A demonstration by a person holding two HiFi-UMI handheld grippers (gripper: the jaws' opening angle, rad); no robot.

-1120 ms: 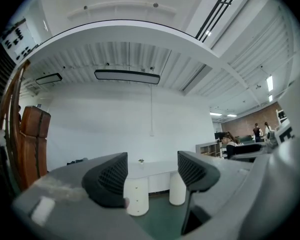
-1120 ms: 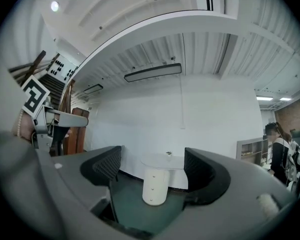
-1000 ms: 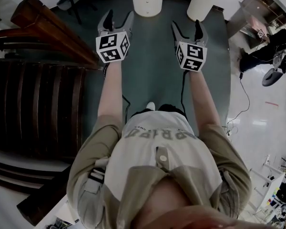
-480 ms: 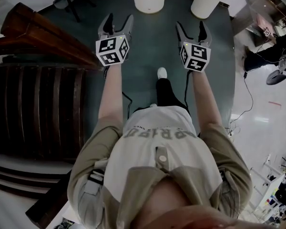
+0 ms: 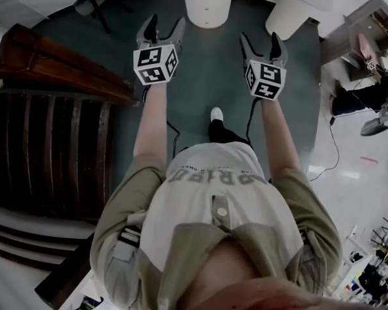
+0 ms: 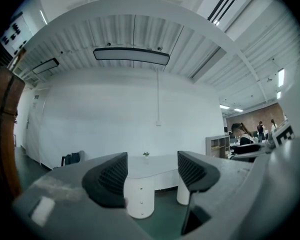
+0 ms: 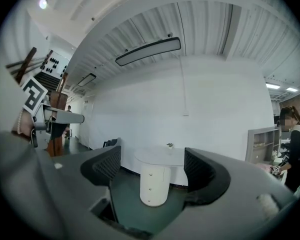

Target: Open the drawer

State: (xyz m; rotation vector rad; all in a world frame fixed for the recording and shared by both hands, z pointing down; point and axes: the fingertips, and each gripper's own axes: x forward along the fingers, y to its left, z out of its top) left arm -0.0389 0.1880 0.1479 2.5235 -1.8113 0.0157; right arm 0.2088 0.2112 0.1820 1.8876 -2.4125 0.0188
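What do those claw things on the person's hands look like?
The left hand-held gripper and right hand-held gripper each have two dark grey curved jaws with ribbed pads, a white cube with black square markers and a thin black cable. The person wears short khaki sleeves.

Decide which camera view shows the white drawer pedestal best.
The right gripper view: the white drawer pedestal stands whole between open jaws, three knobs clear. The left gripper view shows it against one jaw; the head view crops it at the top edge.
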